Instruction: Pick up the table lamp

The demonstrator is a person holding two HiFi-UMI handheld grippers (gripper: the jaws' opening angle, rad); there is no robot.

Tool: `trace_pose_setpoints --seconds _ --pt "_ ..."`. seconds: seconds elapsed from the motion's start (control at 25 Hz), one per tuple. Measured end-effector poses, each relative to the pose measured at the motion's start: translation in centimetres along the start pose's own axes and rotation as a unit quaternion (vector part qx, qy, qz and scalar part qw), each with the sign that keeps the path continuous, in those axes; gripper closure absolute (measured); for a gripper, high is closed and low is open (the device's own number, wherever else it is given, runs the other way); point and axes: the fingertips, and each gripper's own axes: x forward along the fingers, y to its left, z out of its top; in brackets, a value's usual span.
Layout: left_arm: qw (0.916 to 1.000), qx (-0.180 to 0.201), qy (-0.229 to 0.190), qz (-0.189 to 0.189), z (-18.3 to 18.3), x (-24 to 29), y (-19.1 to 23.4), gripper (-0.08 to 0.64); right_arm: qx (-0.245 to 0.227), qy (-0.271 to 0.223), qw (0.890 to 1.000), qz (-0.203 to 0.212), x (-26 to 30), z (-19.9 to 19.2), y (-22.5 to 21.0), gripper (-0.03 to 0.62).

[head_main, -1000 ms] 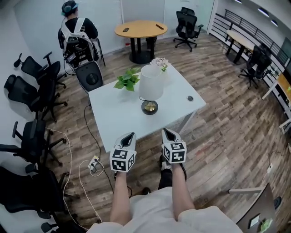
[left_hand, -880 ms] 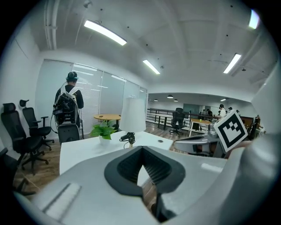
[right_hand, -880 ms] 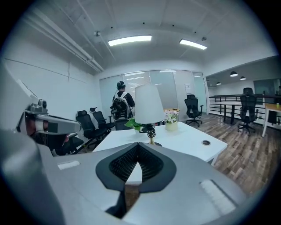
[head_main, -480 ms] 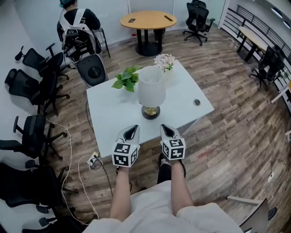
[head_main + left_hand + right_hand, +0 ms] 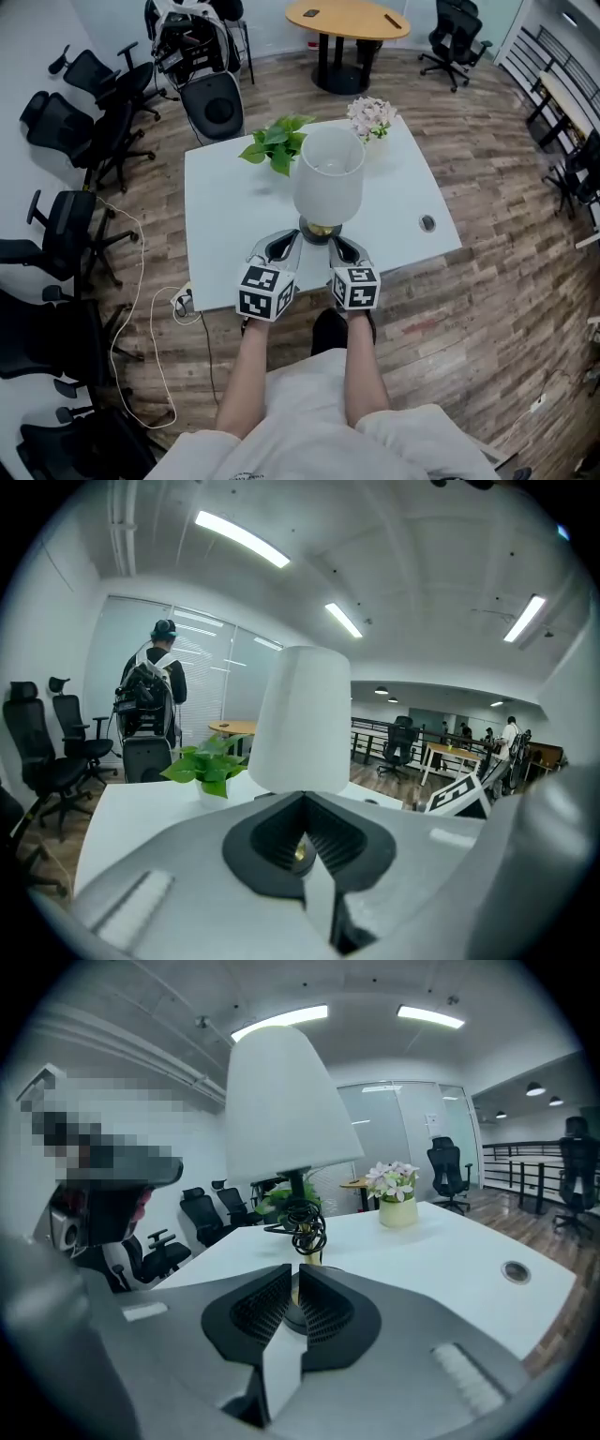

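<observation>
Seen from the head view, one table lamp (image 5: 327, 178) stands upright near the close edge of the white bench (image 5: 220, 220), with one leafy pot plant (image 5: 278, 147) and one pot of flowers (image 5: 372, 115) behind it. Your two claws point at its base, the left claw (image 5: 284, 246) and the right claw (image 5: 339, 248) just short of it, probably so you can take the base from both sides.

Through the left gripper view, the jaws are clenched tip to tip on nothing. The shade rises straight ahead, and the brass base glints beyond the pads.

Through the right gripper view, the jaws have just been opening and stand a slit apart, released, with nothing between them. The base sits just beyond the tips. One coil of black cord (image 5: 305, 1222) hangs on the stem, likely bundled to keep it clear.
</observation>
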Motion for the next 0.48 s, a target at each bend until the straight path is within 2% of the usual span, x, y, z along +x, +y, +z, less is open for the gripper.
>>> trace_pose_setpoints --seconds 0.2,0.48 --pt "0.9997 0.001 -0.023 0.003 2.2 1.9 0.4 0.560 -0.028 0.014 0.999 0.024 3.7 -0.5 -0.4 0.517" --pt "0.9997 0.006 -0.017 0.017 2.9 3.3 1.1 0.560 -0.061 0.041 0.996 0.049 7.8 -1.3 -1.5 0.440"
